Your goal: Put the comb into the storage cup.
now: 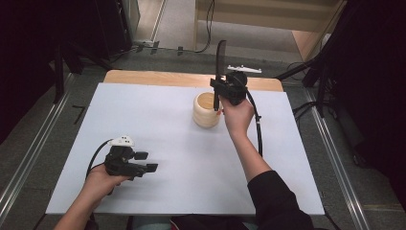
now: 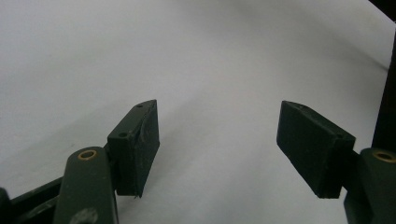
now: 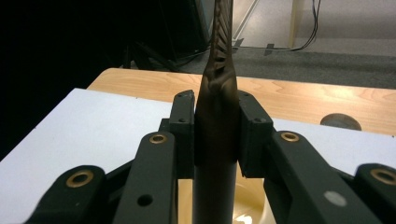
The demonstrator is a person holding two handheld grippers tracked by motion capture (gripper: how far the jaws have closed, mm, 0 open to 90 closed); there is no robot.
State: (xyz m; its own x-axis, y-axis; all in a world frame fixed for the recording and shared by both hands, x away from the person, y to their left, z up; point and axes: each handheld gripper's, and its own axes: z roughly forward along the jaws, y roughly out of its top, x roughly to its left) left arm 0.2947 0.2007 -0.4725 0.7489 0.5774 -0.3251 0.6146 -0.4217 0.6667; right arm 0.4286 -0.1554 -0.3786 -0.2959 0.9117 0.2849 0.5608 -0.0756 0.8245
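Right gripper (image 1: 221, 98) is clamped on a dark slotted utensil (image 3: 216, 126), handle pointing down into the cream holder (image 1: 206, 110) near the far edge of the white board (image 1: 158, 143), approx. mid-width. Utensil stands upright, head well above the rim (looks like a spatula; blade slotted, dark brown). Judged: mid-transfer, not let go yet. Left gripper (image 1: 146, 162) idles w/ jaws apart, nothing between, near the front-left corner.

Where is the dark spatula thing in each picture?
High view: the dark utensil stands upright top centre, held by the right gripper above the cream holder.
Right gripper view: it rises up the middle, clamped between both jaws.
Left gripper view: open jaws over the white board.
Shared landmark: that white board.
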